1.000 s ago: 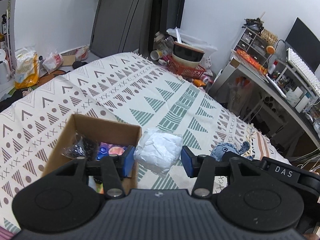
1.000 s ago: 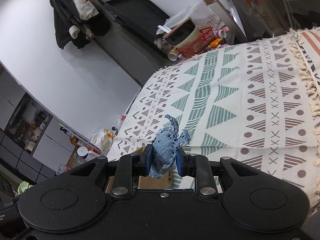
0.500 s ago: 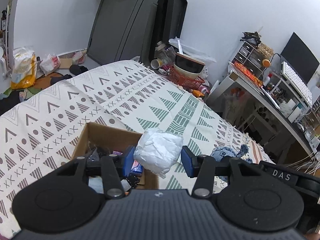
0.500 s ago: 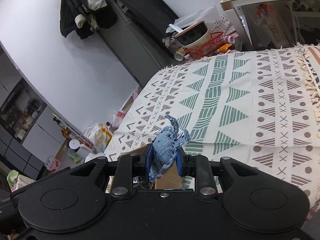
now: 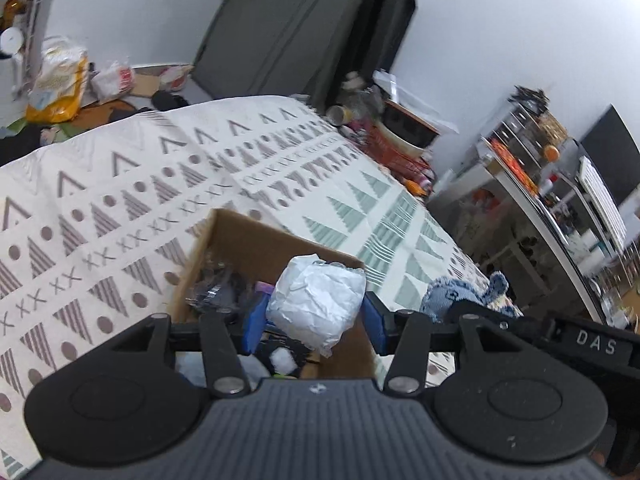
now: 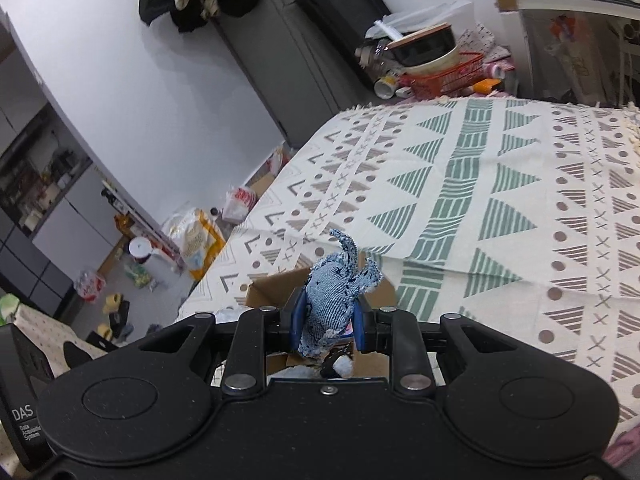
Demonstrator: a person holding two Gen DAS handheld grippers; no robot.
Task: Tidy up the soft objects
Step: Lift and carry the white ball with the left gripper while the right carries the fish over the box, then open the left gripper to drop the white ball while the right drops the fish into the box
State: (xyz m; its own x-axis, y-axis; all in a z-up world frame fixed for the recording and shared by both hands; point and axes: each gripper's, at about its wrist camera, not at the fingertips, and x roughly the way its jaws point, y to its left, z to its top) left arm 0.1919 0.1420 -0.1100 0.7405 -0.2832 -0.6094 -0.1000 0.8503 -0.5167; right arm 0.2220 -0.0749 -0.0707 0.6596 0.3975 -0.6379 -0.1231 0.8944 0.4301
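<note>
One cardboard box [image 5: 256, 242], several items inside

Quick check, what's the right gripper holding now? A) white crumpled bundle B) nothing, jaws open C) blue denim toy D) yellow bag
C: in the right wrist view the right gripper is shut on the denim toy, held over the cardboard box; the white bundle sits in the left gripper.
</note>
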